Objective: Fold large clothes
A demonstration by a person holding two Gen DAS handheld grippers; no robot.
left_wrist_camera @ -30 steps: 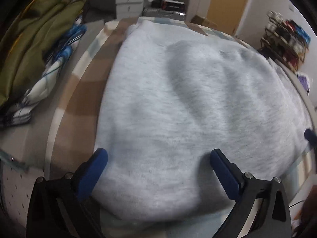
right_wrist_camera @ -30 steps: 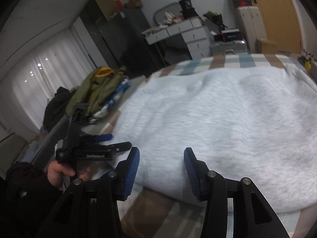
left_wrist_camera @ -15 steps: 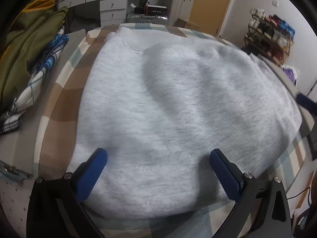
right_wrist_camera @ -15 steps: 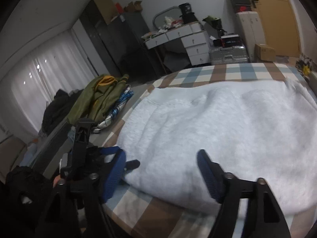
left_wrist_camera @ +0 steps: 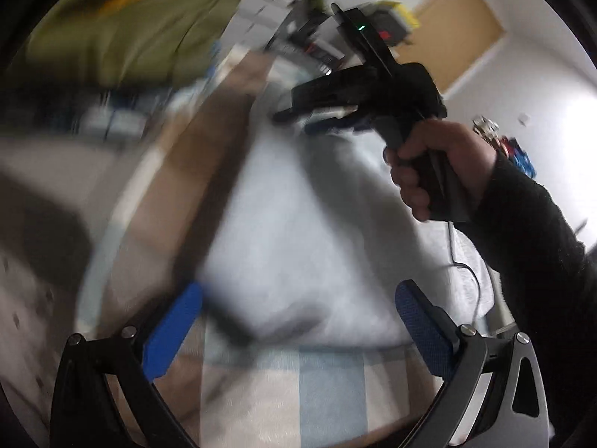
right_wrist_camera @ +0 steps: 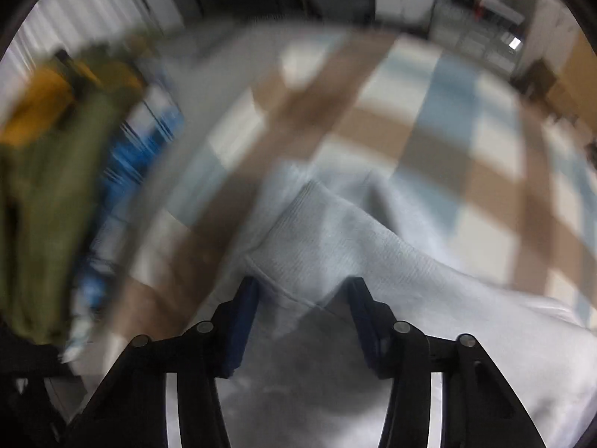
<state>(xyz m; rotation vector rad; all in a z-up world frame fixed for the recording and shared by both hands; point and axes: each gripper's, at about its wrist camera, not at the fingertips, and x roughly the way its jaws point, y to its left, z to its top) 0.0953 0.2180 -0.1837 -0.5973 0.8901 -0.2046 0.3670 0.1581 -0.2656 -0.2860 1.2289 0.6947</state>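
While both frames are motion-blurred, the left gripper (left_wrist_camera: 298, 321) sits wide open at bottom of frame, holding nothing, above the near edge of the grey sweatshirt (left_wrist_camera: 298, 231). The right gripper (right_wrist_camera: 302, 317) has just been closing, jaws straddling a sweatshirt fold; grip unclear. Checked bedsheet (right_wrist_camera: 429, 119) beyond, olive garment (right_wrist_camera: 41, 186) far left.

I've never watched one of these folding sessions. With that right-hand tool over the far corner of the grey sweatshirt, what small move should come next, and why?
Probably close the right gripper on the ribbed corner of the grey sweatshirt. Its jaws have just been narrowing and straddle that raised edge, though the blur hides whether the pads press yet. The left gripper hangs open at the near edge above the checked bedspread, so the far corner looks like the one to lift first.
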